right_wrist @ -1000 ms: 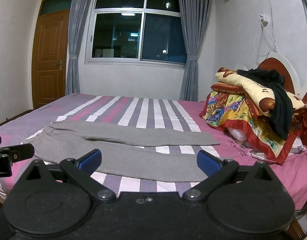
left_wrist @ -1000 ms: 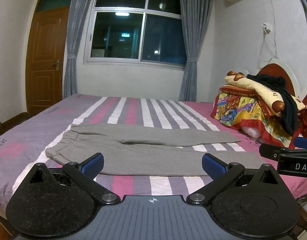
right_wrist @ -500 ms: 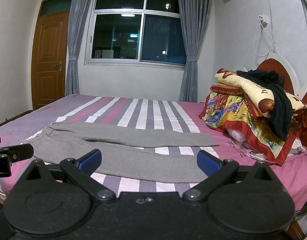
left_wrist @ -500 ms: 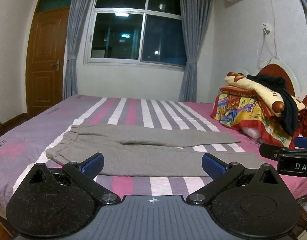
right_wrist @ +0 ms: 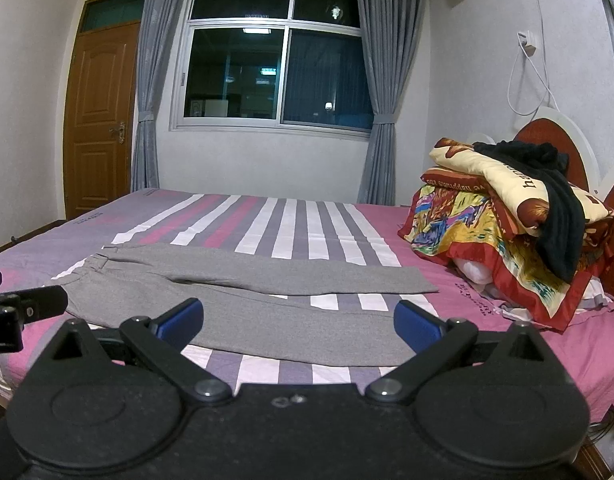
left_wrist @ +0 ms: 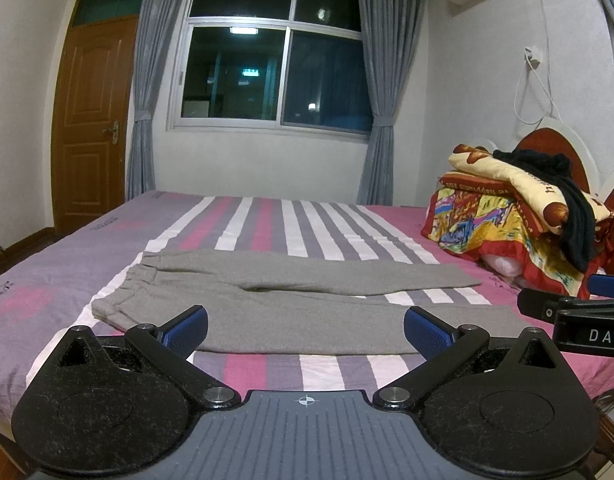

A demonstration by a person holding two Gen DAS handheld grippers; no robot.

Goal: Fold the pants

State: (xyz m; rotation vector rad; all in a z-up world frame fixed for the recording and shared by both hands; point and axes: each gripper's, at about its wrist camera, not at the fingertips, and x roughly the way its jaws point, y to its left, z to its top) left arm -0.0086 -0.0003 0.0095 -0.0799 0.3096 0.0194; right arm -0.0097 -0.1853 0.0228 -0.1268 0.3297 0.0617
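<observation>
Grey pants (left_wrist: 291, 300) lie flat across the striped bed (left_wrist: 267, 224), waistband to the left, both legs stretched to the right with a narrow gap between them. The same pants (right_wrist: 243, 300) fill the middle of the right wrist view. My left gripper (left_wrist: 305, 330) hovers at the near bed edge in front of the pants, open, nothing between its blue pads. My right gripper (right_wrist: 298, 320) is held the same way farther right, open and empty. Each gripper shows at the edge of the other's view: the right one (left_wrist: 575, 312), the left one (right_wrist: 19, 312).
A pile of colourful folded bedding (right_wrist: 507, 240) with a black garment (right_wrist: 559, 216) on top sits at the bed's right end against the red headboard (right_wrist: 547, 140). A wooden door (left_wrist: 91, 128), a window with grey curtains (left_wrist: 275, 64) and the far wall stand behind the bed.
Both grippers have barely shifted; the views are almost the same. The pants have not moved and both grippers stay open.
</observation>
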